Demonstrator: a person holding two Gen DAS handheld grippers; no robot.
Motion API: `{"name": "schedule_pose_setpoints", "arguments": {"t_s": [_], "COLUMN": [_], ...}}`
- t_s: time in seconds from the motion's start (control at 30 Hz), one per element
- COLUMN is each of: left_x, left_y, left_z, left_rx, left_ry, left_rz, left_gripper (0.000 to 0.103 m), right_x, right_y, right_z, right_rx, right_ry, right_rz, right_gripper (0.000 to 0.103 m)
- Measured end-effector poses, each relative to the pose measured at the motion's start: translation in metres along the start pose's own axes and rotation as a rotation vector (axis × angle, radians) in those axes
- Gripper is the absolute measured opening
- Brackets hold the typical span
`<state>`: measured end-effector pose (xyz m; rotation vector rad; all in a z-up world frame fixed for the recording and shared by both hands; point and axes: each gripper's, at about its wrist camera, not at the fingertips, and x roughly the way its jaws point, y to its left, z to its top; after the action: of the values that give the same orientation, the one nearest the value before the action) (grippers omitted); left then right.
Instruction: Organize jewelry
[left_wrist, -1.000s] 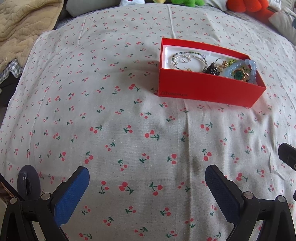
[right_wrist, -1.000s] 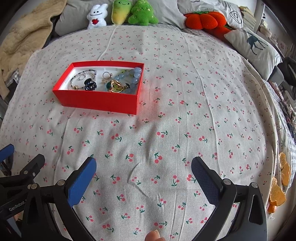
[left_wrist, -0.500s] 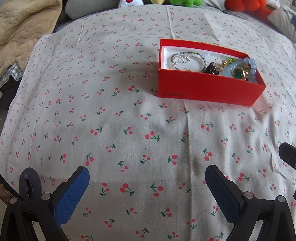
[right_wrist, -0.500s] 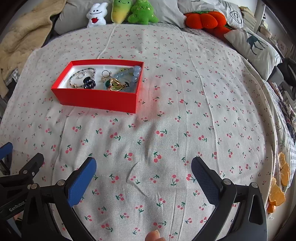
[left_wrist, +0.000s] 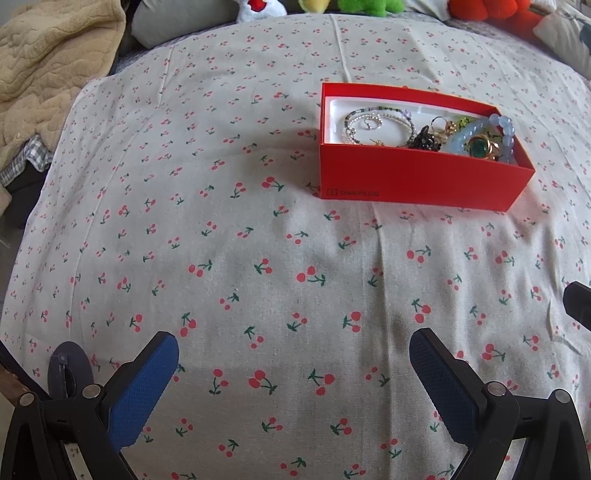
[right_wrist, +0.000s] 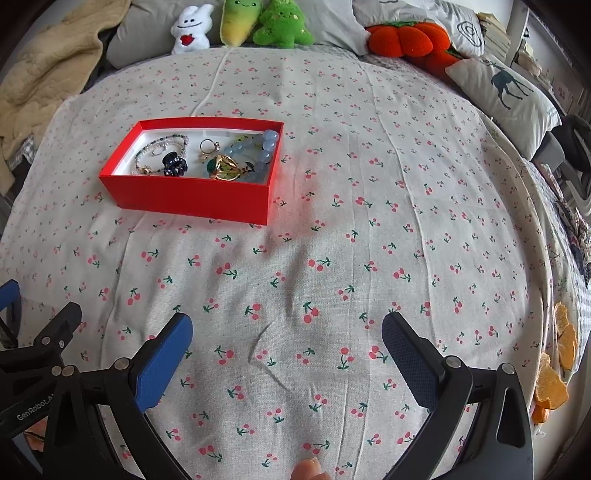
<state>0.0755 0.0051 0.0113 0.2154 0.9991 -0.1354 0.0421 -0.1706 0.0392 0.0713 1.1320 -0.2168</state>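
Observation:
A red box (left_wrist: 417, 181) (right_wrist: 192, 199) sits on the cherry-print bedspread (left_wrist: 258, 258) (right_wrist: 369, 240). It holds beaded necklaces (left_wrist: 369, 120) (right_wrist: 155, 147), a dark hair claw (left_wrist: 426, 140) (right_wrist: 174, 166), a gold ring with a green stone (left_wrist: 482, 147) (right_wrist: 221, 168), a pale blue bead bracelet (left_wrist: 504, 129) (right_wrist: 267, 146) and small rings (right_wrist: 208, 146). My left gripper (left_wrist: 293, 354) is open and empty, well short of the box. My right gripper (right_wrist: 286, 332) is open and empty, near the front, to the right of the box.
Plush toys (right_wrist: 236, 22) and pillows (right_wrist: 506, 88) line the head of the bed. A beige blanket (left_wrist: 44, 70) lies at the far left. Orange peel-like pieces (right_wrist: 554, 373) lie past the bed's right edge.
Both views have drifted slightly back; the box sits a little lower in frame. Both grippers stay open and empty. The box has not moved.

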Motion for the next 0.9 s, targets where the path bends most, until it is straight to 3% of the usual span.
{"name": "schedule_pose_setpoints", "arguments": {"t_s": [0.9], "left_x": [0.0050], "left_y": [0.0027], "left_z": [0.0003], "left_rx": [-0.054], "left_ry": [0.051], "left_rz": [-0.040], "left_gripper": [0.102], "right_x": [0.0030], "right_y": [0.0000], "right_z": [-0.0017], "right_rx": [-0.008], "right_ry": [0.007], "right_rz": [-0.016], "right_gripper": [0.103]}}
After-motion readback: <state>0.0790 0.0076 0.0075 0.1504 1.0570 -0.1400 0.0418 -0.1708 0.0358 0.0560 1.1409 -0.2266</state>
